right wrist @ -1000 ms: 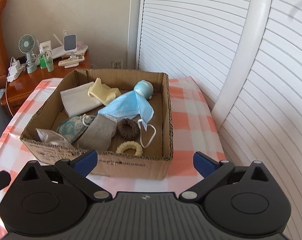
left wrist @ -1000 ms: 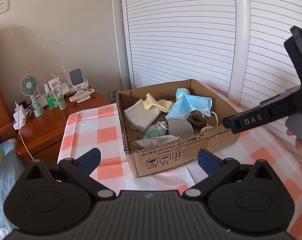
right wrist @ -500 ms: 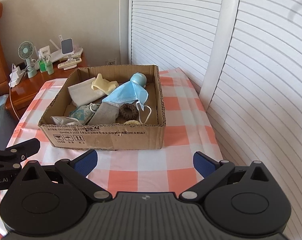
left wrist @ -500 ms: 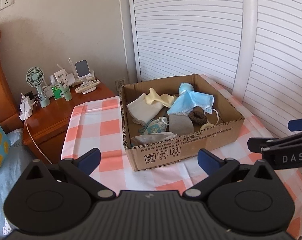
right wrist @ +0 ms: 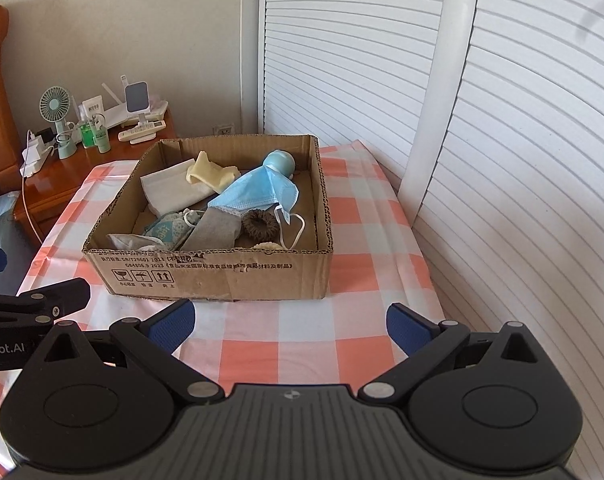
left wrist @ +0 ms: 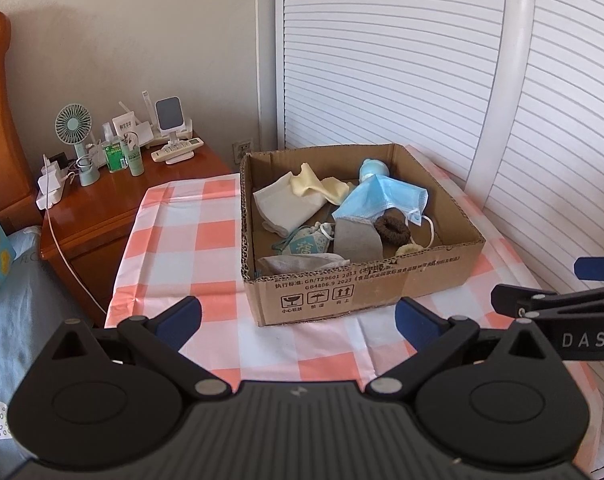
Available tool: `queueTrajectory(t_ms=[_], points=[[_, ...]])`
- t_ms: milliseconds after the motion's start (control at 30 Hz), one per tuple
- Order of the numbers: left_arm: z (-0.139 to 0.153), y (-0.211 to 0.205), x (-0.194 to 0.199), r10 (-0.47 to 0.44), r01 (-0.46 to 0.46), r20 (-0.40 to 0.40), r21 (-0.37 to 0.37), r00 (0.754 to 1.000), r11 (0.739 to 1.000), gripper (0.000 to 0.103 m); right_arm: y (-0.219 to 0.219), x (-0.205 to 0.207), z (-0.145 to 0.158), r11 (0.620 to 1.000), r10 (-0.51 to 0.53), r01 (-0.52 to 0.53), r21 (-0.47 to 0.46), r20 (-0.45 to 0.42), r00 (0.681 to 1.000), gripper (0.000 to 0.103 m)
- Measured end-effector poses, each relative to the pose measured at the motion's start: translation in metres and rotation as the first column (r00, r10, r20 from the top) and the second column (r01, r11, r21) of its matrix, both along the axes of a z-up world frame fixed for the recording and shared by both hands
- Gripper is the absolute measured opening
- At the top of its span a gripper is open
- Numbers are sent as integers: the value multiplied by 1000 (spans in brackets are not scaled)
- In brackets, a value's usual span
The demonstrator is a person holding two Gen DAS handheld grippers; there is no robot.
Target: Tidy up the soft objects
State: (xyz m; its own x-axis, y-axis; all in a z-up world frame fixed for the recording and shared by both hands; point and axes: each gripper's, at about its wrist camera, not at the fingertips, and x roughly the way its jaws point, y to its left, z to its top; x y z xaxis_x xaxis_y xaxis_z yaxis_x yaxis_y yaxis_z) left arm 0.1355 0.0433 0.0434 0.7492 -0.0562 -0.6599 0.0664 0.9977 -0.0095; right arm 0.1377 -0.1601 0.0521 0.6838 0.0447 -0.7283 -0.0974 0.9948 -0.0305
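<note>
An open cardboard box stands on the checked tablecloth. In it lie a blue face mask, a white folded cloth, a cream cloth, a grey cloth, a brown scrunchie, a teal pouch and a pale blue round thing. My left gripper is open and empty in front of the box. My right gripper is open and empty, also in front of the box.
A wooden nightstand at the left holds a small fan, bottles, a remote and a charger with a cable. White louvred doors stand behind and to the right. A bed edge lies at the far left.
Both grippers have pulled back and away from the box; it now looks smaller and farther. The right gripper has dropped from above the box to beside the left one.
</note>
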Motion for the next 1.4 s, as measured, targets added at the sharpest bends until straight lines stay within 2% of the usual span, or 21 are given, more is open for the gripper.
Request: queueTrajectory(t_ms=[1400], points=[[0, 2, 1, 6, -6, -9, -5, 1000, 1000, 102, -1, -1, 4, 1000, 0, 0, -3, 13, 1000, 103]])
